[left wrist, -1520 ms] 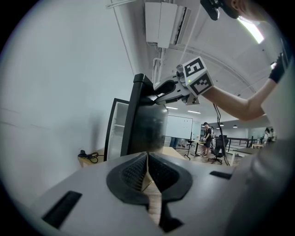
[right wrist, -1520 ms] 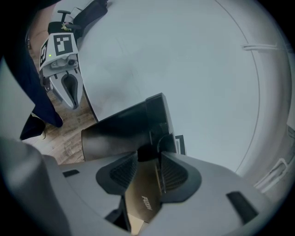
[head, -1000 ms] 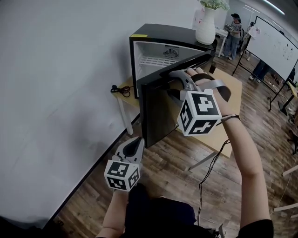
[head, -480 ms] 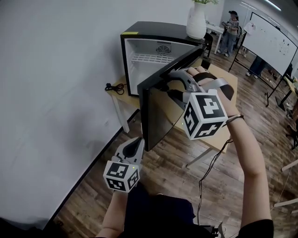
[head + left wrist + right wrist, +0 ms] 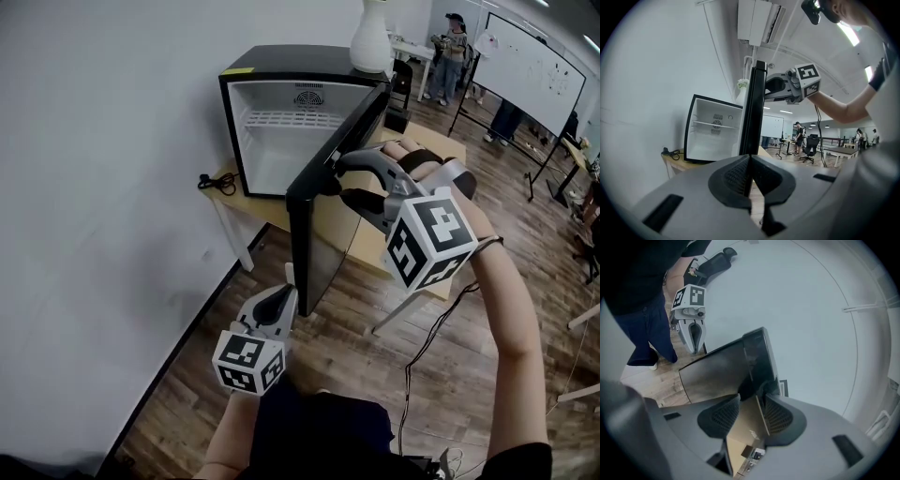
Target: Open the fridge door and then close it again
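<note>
The fridge [image 5: 281, 58] is sitting on a tabletop [image 5: 246, 194] against a white wall [image 5: 112, 141], with a white vase [image 5: 371, 37] standing on its top. Its door [image 5: 319, 253] is hanging wide open, swung out edge-on toward the person. The fridge's white inside is showing, with a wire shelf [image 5: 295, 119] across it.

The right tongs [image 5: 336, 186] is reaching in from the door's outer side and gripping its top edge near the free corner. Its jaws are standing wide apart (the door is thick), with the edge filling the gap between the tips.

The left tongs [image 5: 283, 295] is hanging low near the door's bottom corner, apart from it and close to the person's body. Its jaws are pressing together with nothing between them, and it is pointing toward the door's edge.

A black cable [image 5: 216, 180] is lying at the tabletop's left end. People are standing by a whiteboard [image 5: 530, 70], well off across the wooden floor [image 5: 375, 366].
</note>
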The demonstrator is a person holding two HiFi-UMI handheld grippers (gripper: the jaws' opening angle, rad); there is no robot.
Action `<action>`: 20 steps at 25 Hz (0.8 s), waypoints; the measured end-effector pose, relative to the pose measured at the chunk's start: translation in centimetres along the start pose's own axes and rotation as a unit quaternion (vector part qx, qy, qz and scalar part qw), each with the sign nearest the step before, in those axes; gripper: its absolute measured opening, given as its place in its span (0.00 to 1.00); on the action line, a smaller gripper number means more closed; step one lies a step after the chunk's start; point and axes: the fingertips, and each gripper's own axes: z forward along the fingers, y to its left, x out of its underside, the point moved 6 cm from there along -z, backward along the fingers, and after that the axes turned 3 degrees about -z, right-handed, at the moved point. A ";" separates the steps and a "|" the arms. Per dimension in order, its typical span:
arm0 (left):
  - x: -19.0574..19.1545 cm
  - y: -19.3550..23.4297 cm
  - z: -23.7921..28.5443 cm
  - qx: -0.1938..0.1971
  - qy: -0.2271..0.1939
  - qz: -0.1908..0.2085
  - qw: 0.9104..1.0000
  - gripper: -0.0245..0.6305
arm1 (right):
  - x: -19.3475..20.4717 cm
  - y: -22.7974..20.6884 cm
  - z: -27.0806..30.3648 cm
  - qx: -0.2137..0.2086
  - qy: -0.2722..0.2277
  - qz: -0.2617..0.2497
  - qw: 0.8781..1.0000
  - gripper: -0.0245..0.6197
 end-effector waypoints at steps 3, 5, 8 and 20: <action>0.3 -1.0 0.5 0.014 0.005 0.000 1.000 0.05 | 0.5 0.4 -0.8 0.000 -0.003 -0.002 1.000 0.26; 0.4 -1.7 0.8 0.023 0.007 -0.001 1.000 0.05 | 0.9 0.7 -1.4 -0.001 -0.004 -0.004 1.000 0.26; 0.6 -2.7 1.4 0.038 0.009 0.000 0.999 0.05 | 1.6 1.2 -2.2 -0.003 -0.003 -0.006 1.000 0.26; 0.9 -6.3 2.7 0.083 0.011 0.009 0.996 0.05 | 4.1 2.9 -5.5 -0.012 0.025 -0.023 0.999 0.26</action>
